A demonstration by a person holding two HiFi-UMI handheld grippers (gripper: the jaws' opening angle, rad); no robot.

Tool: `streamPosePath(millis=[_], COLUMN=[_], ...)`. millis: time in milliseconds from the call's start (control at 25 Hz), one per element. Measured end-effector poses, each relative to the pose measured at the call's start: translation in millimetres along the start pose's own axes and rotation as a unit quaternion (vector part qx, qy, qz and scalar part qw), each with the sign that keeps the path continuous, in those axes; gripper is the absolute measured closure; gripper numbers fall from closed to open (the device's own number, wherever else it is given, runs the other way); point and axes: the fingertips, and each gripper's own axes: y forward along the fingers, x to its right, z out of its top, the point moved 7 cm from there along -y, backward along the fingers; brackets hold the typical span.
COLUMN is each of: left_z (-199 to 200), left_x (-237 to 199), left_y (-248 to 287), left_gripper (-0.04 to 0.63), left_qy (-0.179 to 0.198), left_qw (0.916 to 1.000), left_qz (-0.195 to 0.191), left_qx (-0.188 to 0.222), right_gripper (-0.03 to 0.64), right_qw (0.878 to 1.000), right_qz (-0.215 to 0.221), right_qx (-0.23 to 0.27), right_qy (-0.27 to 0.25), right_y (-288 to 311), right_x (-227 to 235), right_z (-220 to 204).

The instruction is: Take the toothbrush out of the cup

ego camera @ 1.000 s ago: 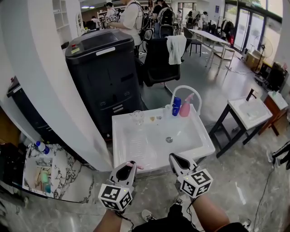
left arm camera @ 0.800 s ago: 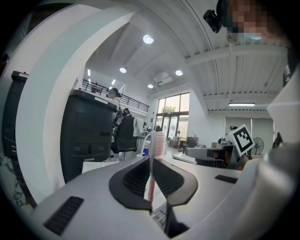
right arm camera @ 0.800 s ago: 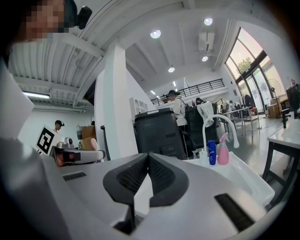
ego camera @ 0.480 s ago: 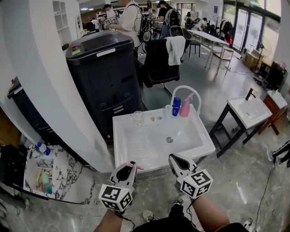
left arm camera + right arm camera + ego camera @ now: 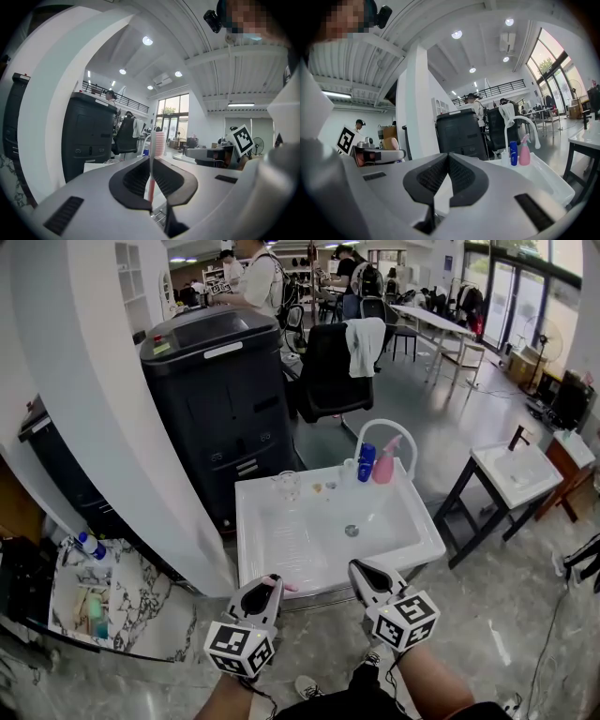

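Task status: extraction judged complete. The toothbrush [image 5: 158,143] is pink and stands upright, clamped by its handle between the jaws of the left gripper [image 5: 265,584]; its bristle head projects above the jaw tips. This gripper is held at the near edge of the sink [image 5: 281,549], on the near-left side, with the toothbrush just over the near rim. The cup [image 5: 287,485], a clear glass, stands on the far rim of the sink toward the far-left corner, well apart from both grippers. No toothbrush is visible in it, though it is small in the head view. The right gripper [image 5: 366,570] is fully closed with nothing between its jaws and sits at the near-right side of the sink. A blue bottle [image 5: 366,460] and a pink spray bottle [image 5: 384,463] stand on the far rim, right of the cup. What is left, if anything, is judged to be setting the toothbrush down.
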Motion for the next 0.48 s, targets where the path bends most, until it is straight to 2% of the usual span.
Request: streamPosePath(millis=[480], left_z=[-0.8], left_x=[8.9], left_y=[-4.9], left_gripper=[0.56], left_qy=[0.001], left_qw=[1.0], left_qz=[-0.002], left_qx=[0.001], right_gripper=[0.6], right_qw=[1.0], right_qz=[0.002], right_qx=[0.005], right_qy=[-0.001], right_y=[-9.8], right_x=[-3.4], right_z=[1.2])
